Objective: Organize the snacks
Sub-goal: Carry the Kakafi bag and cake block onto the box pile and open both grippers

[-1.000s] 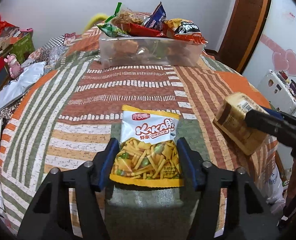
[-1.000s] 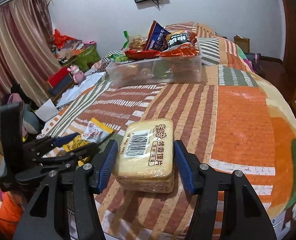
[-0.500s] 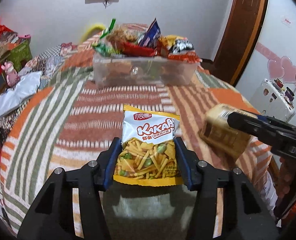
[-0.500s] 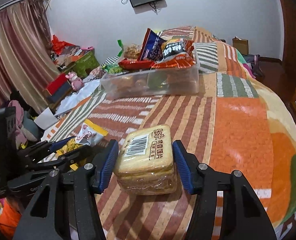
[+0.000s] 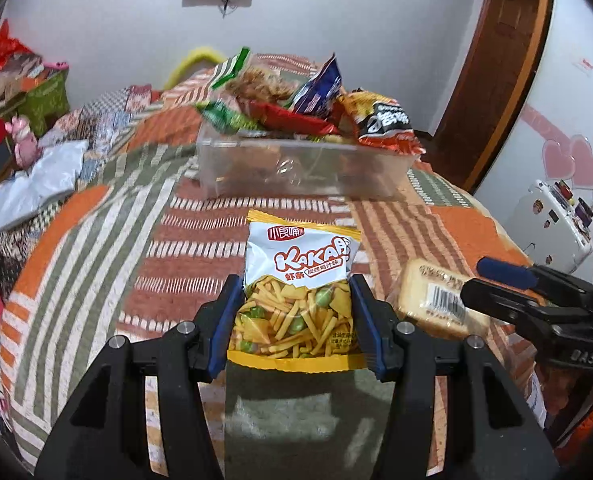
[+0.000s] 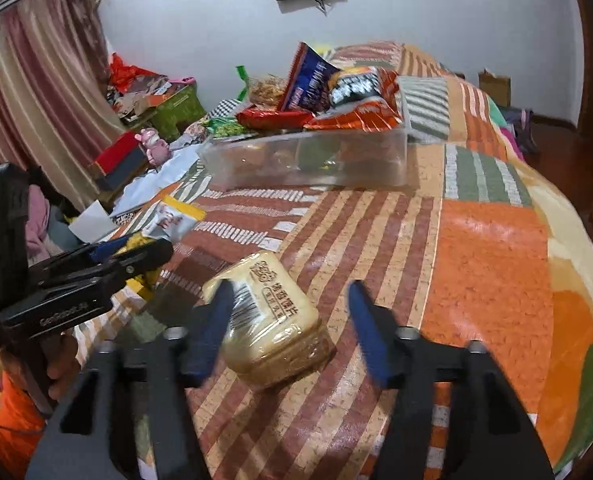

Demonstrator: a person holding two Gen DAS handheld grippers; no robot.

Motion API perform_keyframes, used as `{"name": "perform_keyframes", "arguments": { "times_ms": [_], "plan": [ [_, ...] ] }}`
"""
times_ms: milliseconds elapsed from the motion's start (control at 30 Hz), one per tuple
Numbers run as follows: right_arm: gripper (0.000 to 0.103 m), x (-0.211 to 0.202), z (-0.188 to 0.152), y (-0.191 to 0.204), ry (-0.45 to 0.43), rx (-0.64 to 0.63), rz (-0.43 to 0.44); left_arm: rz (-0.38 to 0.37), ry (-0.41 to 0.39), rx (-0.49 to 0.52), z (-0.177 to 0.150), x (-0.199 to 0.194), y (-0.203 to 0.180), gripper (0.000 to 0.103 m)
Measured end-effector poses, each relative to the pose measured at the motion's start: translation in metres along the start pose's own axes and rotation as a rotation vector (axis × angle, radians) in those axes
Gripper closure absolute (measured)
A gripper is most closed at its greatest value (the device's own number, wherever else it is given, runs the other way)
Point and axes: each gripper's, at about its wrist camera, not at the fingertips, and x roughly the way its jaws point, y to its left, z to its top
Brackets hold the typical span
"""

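Snacks are mid-sort on a striped patchwork bed [image 6: 492, 264], with two packets yet to reach the bin. At lower centre of the left wrist view, the left gripper [image 5: 294, 320] has its blue fingers [image 5: 223, 322] clenched on the lower half of a white-and-yellow snack bag [image 5: 298, 280], which stands between them with its printed top pointing up the frame. In the right wrist view the right gripper [image 6: 290, 322] is opening: its fingers [image 6: 366, 330] are spreading, the left-hand one blurred across the barcode of a clear-wrapped pack of toast slices [image 6: 270, 314], the right-hand one clear of it. The pack sits tilted, and whether it rests on the bed cannot be told.

Beyond both tools, at upper centre of each frame, a clear plastic bin [image 5: 296, 170] stands on the bed, already heaped above its rim with a red packet [image 5: 292, 120], a blue packet [image 5: 316, 90], an orange-and-black bag [image 5: 384, 124] and a green packet [image 5: 226, 116].

Most of the sorting looks done, judging by that pile. What appears left is to carry the snack bag and the toast slices across the open stretch of bed to the bin, where free room seems scarce. No other loose snacks show on the bed.
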Motion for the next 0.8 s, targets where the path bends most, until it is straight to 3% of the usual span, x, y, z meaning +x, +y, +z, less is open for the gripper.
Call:
{"name": "perform_keyframes", "arguments": {
  "times_ms": [133,400,500,567,800],
  "plan": [
    [0.037,0.014,-0.001,0.006,0.052,-0.05,0.013,0.007,-0.002,-0.012,-0.006,-0.005,0.005,0.05],
    [0.035,0.024,-0.008,0.005,0.098,-0.022,0.095,0.012,0.0,-0.029,-0.007,-0.008,0.011,0.05],
    [0.035,0.025,-0.013,0.014,0.096,-0.078,0.061,0.01,0.002,-0.028,-0.007,-0.007,0.01,0.05],
    [0.041,0.028,-0.014,0.017,0.092,-0.099,0.028,0.012,0.002,-0.023,-0.007,-0.006,0.008,0.05],
    [0.047,0.03,0.0,0.016,0.05,-0.084,0.012,0.023,-0.028,-0.006,0.012,-0.007,0.008,0.05]
  ]
}}
